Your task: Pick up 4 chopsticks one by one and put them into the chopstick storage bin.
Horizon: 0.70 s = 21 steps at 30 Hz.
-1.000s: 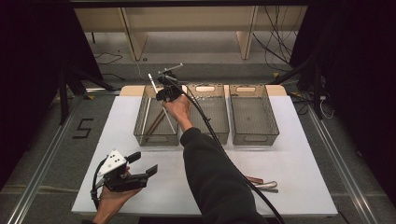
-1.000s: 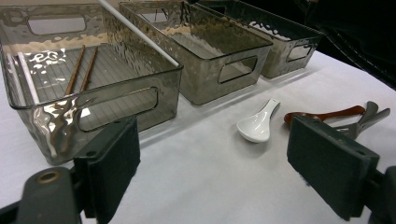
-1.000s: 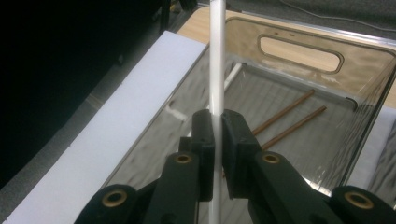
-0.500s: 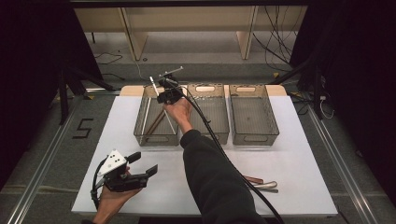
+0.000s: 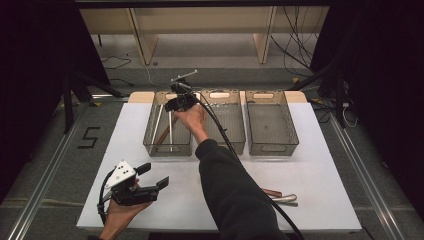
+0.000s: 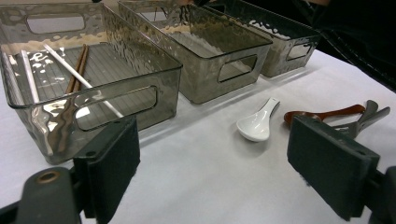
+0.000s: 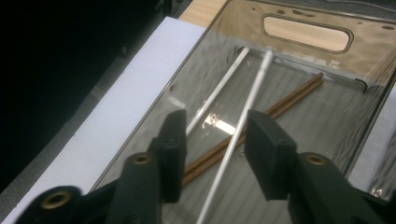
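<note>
My right gripper (image 5: pixel 176 102) hovers over the far end of the left clear bin (image 5: pixel 150 131). Its jaws have just been opening, and my right gripper (image 7: pixel 212 126) now stands open with nothing pressed between the pads. Below them a white chopstick (image 7: pixel 252 100) lies in the bin, beside a second white chopstick (image 7: pixel 219 88) and a brown pair (image 7: pixel 289 98). My left gripper (image 5: pixel 155 175) rests open near the table's front left corner. In its own view my left gripper (image 6: pixel 212 163) has nothing between its jaws and faces the bins.
Two more clear bins, the middle bin (image 5: pixel 225 142) and the right bin (image 5: pixel 272 145), stand in a row. A white spoon (image 6: pixel 256 125), a brown spoon (image 6: pixel 322 114) and a metal utensil (image 6: pixel 369 116) lie on the white table at the front right. The right forearm crosses the table's middle.
The white chopstick held tilted above the left bin has been let go and now lies inside it. The right gripper's jaws have opened. Neither hand has shifted.
</note>
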Tool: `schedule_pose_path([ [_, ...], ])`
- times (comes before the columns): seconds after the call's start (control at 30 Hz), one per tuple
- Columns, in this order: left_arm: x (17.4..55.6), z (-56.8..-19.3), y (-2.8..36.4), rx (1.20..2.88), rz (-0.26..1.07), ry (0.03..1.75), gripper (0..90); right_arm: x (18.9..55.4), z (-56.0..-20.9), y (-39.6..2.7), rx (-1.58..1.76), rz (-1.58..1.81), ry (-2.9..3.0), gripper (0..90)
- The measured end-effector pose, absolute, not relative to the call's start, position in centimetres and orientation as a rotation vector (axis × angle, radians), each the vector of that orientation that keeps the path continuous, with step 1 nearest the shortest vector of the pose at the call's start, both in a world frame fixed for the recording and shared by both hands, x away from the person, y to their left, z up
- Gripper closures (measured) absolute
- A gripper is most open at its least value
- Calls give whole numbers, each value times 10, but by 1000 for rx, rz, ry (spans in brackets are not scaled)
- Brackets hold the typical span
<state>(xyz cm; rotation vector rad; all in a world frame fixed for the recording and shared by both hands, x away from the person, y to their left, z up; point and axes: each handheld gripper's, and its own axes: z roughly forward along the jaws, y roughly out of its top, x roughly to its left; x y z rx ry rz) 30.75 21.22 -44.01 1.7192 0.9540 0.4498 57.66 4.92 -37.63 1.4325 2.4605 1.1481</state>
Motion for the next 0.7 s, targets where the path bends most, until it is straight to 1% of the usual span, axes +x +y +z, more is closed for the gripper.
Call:
schedule_pose_path([
  [0.1, 308, -440, 212, 1721, 451, 954, 167, 573, -369, 47, 1387, 1160, 2498, 474],
  [0.13, 308, -440, 212, 1722, 449, 953, 167, 572, -366, 45, 1365, 1152, 2519, 458],
  [0.43, 308, -441, 212, 1721, 448, 958, 166, 552, -342, 14, 1254, 1157, 2572, 361],
  [0.7, 308, -441, 212, 1718, 448, 962, 166, 527, -324, -24, 1152, 1188, 2584, 322],
])
